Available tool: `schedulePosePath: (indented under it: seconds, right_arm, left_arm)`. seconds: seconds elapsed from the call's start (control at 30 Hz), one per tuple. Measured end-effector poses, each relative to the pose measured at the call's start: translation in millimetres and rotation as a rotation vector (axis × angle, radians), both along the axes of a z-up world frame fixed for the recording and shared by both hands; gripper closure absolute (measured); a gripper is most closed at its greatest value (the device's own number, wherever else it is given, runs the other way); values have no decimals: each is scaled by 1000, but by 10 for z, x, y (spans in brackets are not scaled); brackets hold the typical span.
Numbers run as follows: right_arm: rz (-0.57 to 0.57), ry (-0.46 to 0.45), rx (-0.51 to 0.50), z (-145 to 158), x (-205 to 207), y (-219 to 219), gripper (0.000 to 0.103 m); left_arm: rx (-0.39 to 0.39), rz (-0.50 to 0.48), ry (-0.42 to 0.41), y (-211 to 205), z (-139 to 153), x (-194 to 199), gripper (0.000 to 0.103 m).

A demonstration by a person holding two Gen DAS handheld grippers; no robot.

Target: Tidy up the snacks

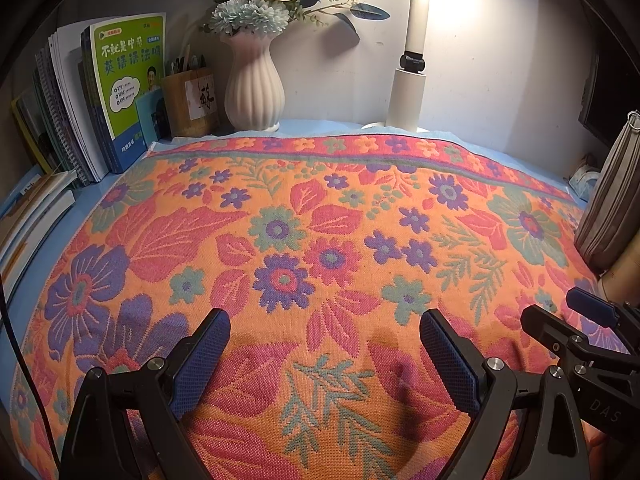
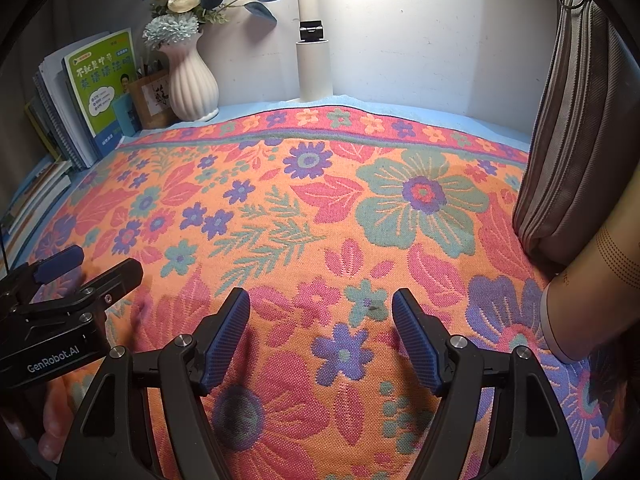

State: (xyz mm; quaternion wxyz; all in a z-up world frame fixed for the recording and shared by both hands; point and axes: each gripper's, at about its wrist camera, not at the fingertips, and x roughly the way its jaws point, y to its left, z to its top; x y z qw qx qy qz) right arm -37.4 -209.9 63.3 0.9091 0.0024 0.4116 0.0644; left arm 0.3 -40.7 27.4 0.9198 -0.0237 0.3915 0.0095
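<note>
No snack shows in either wrist view, so you cannot yet tell which way it lies from your jaws or how its long axis runs. The nearest candidate is the grey striped pouch (image 2: 568,140) standing upright at the right edge of the floral cloth (image 2: 320,200), leaning over a tan cylindrical container (image 2: 600,280); whether either has to do with snacks is not visible. Your right gripper (image 2: 321,336) is the nearer one to that side. It hangs just above the cloth, jaws spread wide, holding nothing. Your left gripper (image 1: 325,356) sits just beside it, likewise wide open and empty. Books (image 1: 100,92), a white vase (image 1: 254,84) and a lamp (image 1: 412,60) line the back wall, well apart from both.
</note>
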Motion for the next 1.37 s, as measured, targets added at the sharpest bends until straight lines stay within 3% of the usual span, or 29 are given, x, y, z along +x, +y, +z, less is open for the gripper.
schedulePosePath:
  seconds: [1.37]
  right_arm:
    - [-1,9,-6,-17,8,4,29]
  left_arm:
    - [8,-10,-4,9,14,-4,9]
